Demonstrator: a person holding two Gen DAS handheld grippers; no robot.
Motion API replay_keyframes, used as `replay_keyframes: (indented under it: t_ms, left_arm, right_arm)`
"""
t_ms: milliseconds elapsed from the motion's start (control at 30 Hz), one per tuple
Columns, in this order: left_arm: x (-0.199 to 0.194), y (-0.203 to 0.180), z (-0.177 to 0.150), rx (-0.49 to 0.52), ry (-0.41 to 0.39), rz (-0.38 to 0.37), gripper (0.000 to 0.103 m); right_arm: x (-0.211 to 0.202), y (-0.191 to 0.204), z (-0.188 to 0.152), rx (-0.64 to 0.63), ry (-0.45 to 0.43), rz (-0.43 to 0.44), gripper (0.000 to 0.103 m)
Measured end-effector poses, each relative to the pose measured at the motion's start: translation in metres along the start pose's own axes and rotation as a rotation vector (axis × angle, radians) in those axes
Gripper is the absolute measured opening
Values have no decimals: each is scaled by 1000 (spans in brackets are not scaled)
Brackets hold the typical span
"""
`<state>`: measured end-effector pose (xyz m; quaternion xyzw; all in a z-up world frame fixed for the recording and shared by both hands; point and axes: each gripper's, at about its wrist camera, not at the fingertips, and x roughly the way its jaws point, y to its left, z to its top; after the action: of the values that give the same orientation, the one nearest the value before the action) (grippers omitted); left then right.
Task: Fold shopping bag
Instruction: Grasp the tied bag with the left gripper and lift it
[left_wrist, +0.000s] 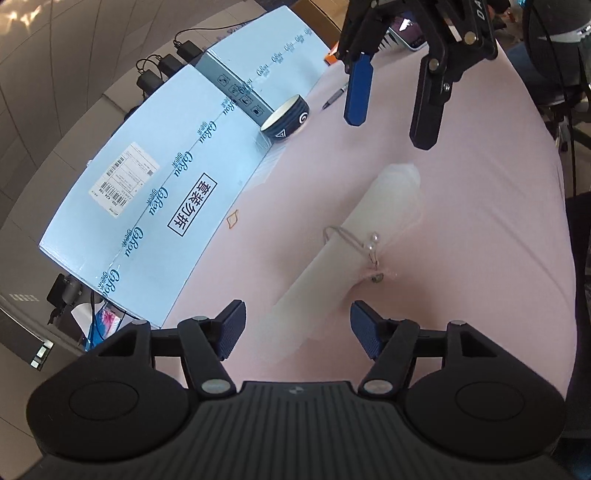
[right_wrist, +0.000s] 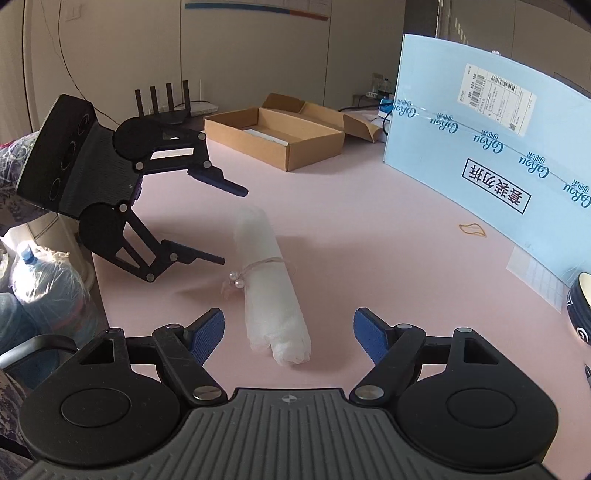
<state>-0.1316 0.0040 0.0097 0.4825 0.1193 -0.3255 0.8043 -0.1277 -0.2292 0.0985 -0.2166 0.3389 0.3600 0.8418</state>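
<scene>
Shopping bag (right_wrist: 271, 284) lies rolled and tied; only the right wrist view shows the cardboard box (right_wrist: 273, 138).

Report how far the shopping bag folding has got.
Looks done: the white bag lies rolled into a tight tube on the pink table, with a pearl-tipped tie looped around its middle. In hand: nothing; the left gripper and right gripper are both open, clear of the roll. Left: seemingly nothing beyond withdrawing.
</scene>
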Motion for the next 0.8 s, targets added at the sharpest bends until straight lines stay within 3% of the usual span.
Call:
replay_keyframes:
  t_ms: [233, 333, 367, 433, 467, 500, 600, 800]
  left_arm:
    - [23, 5, 2, -25, -47, -40, 61]
    - [29, 11, 3, -74, -41, -69, 55]
    - [30, 13, 3, -86, -37, -79, 49]
    - [31, 14, 2, -104, -31, -96, 40]
    - [32, 13, 2, -104, -27, -96, 31]
    - [33, 11, 2, -101, -17, -92, 18]
    - [33, 5, 0, -98, -1, -82, 5]
    - [23, 5, -3, -75, -9, 15, 4]
  right_arm:
    - [25, -4, 8, 26, 45, 52, 75]
    - [33, -6, 8, 57, 71, 78, 72]
    - [36, -7, 8, 66, 79, 83, 68]
    - [40, -10, 8, 88, 90, 92, 43]
    - [42, -13, 8, 102, 94, 97, 26]
    - [43, -15, 8, 117, 98, 98, 17]
    - [42, -16, 7, 117, 86, 75, 10]
    - [32, -14, 23, 102, 8, 59, 8]
